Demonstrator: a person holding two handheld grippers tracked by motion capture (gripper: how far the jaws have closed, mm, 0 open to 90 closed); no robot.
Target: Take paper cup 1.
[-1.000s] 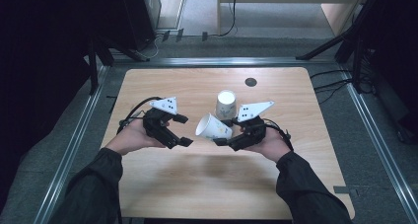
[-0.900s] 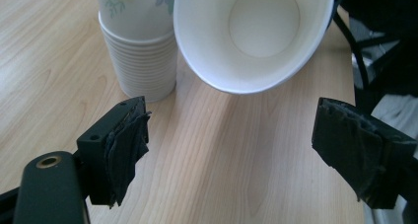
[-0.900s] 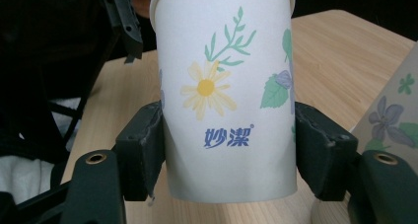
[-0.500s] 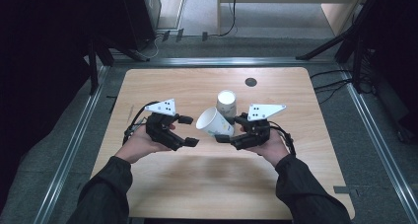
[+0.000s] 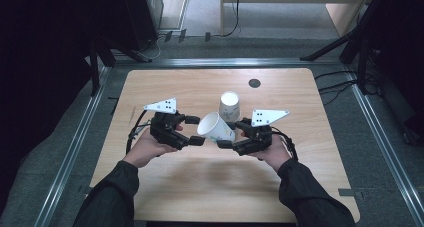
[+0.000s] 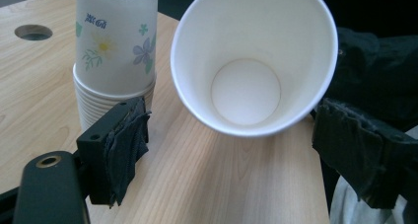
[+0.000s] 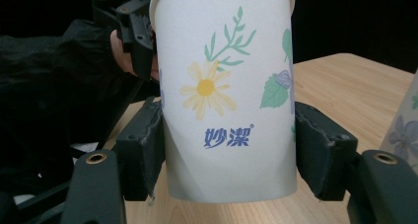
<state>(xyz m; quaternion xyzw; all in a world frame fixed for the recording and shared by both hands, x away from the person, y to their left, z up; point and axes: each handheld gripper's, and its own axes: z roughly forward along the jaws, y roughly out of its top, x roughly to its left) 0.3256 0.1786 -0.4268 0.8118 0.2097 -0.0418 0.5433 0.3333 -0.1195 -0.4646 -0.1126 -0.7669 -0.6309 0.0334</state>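
Your right gripper (image 5: 226, 138) is clamped on a single paper cup (image 5: 216, 129), its two padded jaws pressing the cup's flowered sides near the base, as the right gripper view (image 7: 229, 160) shows with the cup (image 7: 226, 95) upright between the pads. From the high view the cup is tilted, held above the table (image 5: 300, 97) near its middle, its open mouth turned toward your left gripper (image 5: 194, 130). That left gripper has its jaws spread apart and holds nothing; one jaw sits on each side of the cup's rim without touching it. In the left gripper view (image 6: 246, 135) you look straight into the cup (image 6: 251, 61), white inside down to its round bottom, with the jaw pads well to either side and lower in the picture. Just beyond, a stack of upside-down cups (image 5: 229, 106) stands on the table, closer to the far edge than your hands are; in the left gripper view the stack (image 6: 116, 51) shows many nested rims at its foot. A round dark hole (image 5: 254, 83) lies in the tabletop near the far edge, right of the stack. Your hands hold both grippers from the near edge
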